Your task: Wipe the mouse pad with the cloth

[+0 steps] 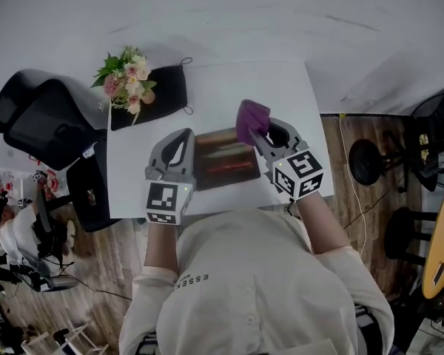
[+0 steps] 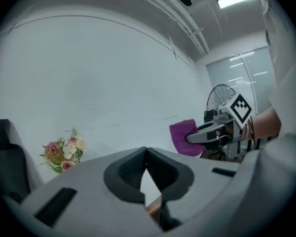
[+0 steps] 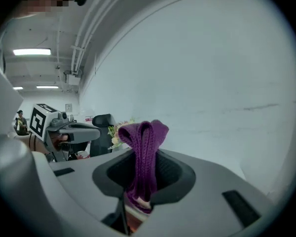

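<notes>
A: Head view first. The pad (image 1: 223,161) lies on the white table (image 1: 207,80), close to the near edge, and a gripper stands at each end of it.
B: The left gripper (image 1: 182,134) is at the pad's left edge. The right gripper (image 1: 259,135) carries the purple cloth (image 1: 251,120) over the far right corner. Whether cloth meets pad, I can't tell from up here.
A: There are flowers (image 1: 127,80) at the far left corner of the table, lying on something black (image 1: 163,91).
B: Now the left gripper view. The fingers are closed tip to tip with nothing between them.
A: The cloth shows off to the right, pinched in the other gripper, with the flowers low on the left.
B: Right gripper view. The fingers are clamped on the cloth, and a folded loop stands up above them.
A: The left gripper sits off to the left, with a dark chair (image 3: 102,125) behind it.
</notes>
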`<move>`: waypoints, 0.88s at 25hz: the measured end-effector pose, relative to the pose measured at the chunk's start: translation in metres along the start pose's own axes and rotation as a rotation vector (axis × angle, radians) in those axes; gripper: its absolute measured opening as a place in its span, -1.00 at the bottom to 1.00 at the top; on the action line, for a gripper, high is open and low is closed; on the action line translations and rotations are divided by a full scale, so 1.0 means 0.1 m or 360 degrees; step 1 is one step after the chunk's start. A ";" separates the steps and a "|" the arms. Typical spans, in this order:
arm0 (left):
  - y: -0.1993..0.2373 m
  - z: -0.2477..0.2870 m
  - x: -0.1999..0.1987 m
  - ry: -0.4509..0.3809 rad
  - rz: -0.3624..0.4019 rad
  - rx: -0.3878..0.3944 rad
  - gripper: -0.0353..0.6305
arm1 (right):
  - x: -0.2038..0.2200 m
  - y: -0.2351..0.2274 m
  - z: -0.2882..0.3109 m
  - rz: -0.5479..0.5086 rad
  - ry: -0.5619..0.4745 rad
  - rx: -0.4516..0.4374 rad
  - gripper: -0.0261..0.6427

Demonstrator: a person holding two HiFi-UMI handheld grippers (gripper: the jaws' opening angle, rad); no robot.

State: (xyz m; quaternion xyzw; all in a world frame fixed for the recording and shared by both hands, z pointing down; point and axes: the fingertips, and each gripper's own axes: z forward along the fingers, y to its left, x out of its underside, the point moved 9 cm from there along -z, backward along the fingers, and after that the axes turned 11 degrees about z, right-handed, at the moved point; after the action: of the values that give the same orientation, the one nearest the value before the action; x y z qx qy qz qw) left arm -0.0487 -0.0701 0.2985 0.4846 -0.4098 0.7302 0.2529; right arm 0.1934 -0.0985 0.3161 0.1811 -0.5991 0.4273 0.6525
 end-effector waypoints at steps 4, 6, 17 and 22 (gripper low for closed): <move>0.06 -0.03 -0.07 -0.0029 -0.0006 -0.0017 -0.89 | -0.17 0.15 -0.05 -0.0136 -0.0165 0.0004 -0.62; 0.08 -0.02 -0.10 -0.0029 -0.0016 -0.0034 -0.89 | -0.19 0.19 -0.04 -0.0208 -0.0182 0.0000 -0.62; 0.13 -0.06 -0.13 -0.0044 -0.0051 -0.0029 -0.89 | -0.14 0.22 -0.04 -0.0237 -0.0198 0.0107 -0.65; 0.09 -0.07 -0.12 -0.0035 -0.0066 -0.0016 -0.89 | -0.14 0.23 -0.06 -0.0231 -0.0191 0.0098 -0.65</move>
State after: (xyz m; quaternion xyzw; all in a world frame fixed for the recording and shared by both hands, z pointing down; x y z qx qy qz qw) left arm -0.0537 -0.0689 0.2830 0.4998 -0.4060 0.7174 0.2659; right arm 0.1806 -0.0852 0.2954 0.2695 -0.6088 0.3854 0.6389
